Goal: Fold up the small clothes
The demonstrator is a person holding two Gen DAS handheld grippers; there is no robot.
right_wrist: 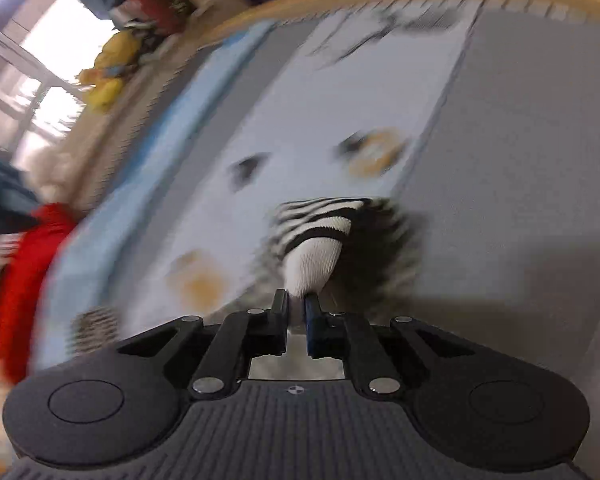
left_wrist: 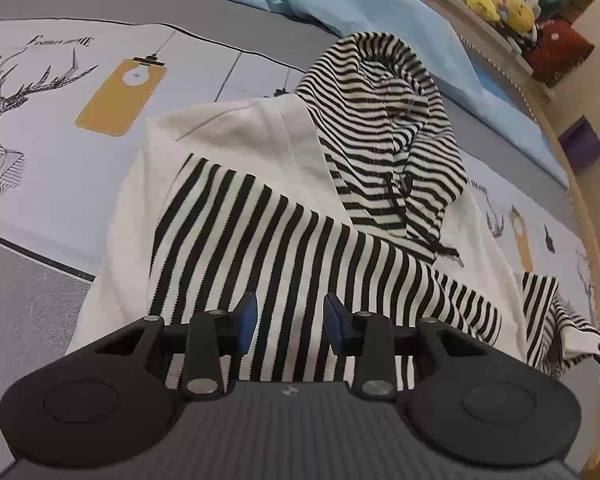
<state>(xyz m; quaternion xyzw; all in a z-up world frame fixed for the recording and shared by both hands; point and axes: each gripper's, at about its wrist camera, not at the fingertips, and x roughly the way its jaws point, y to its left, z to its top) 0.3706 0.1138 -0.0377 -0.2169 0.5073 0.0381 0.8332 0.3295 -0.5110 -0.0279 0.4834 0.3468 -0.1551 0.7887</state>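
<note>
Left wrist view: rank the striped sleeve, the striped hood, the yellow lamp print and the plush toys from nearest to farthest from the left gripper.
1. Striped sleeve, directly under the open jaws of the left gripper.
2. Striped hood, ahead and slightly right.
3. Yellow lamp print, ahead on the left, on the bed cover; roughly level with the hood, so that pair is close.
4. Plush toys, far right, on the ledge.

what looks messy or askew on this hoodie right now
The striped hood stands crumpled and upright instead of flat, and one striped sleeve lies slanted across the white body. The other sleeve's cuff is lifted by the right gripper.
</note>
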